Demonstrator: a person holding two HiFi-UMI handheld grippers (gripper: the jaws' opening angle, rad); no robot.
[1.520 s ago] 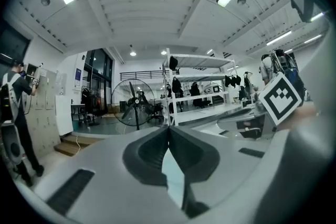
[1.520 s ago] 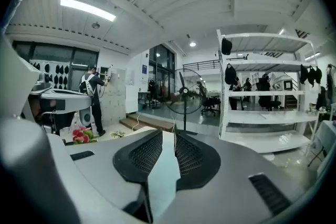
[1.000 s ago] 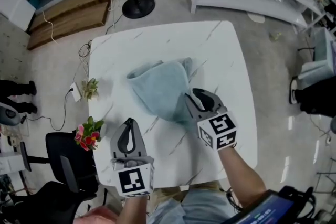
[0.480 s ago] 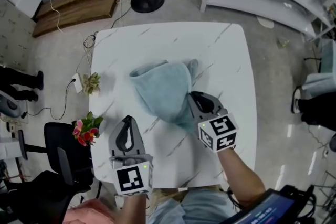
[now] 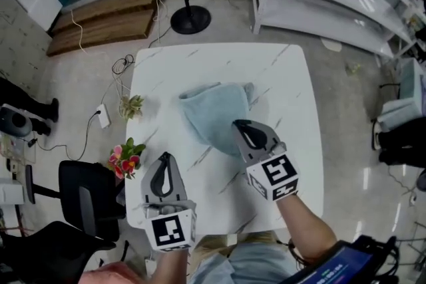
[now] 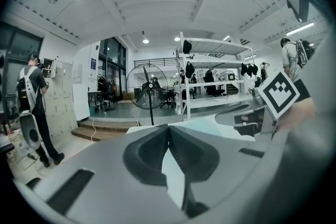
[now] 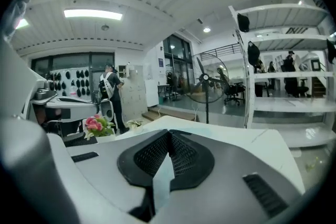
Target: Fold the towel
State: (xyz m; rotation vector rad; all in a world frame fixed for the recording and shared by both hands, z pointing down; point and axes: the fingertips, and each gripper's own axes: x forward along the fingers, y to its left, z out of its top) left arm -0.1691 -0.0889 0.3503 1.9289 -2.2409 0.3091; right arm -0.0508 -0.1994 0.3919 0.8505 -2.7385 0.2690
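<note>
Both left gripper (image 5: 164, 157) and right gripper (image 5: 237, 124) point forward, jaws together.

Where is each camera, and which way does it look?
Head view: on the person's head, looking steeply down at the table, towel, left hand-held gripper, right hand-held gripper and forearm.
Left gripper view: rides the left hand-held gripper, looks along its jaws toward the fan; the other's marker cube shows.
Right gripper view: rides the right hand-held gripper, faces past its jaws toward fan and flowers.
Both gripper views share the fan.
</note>
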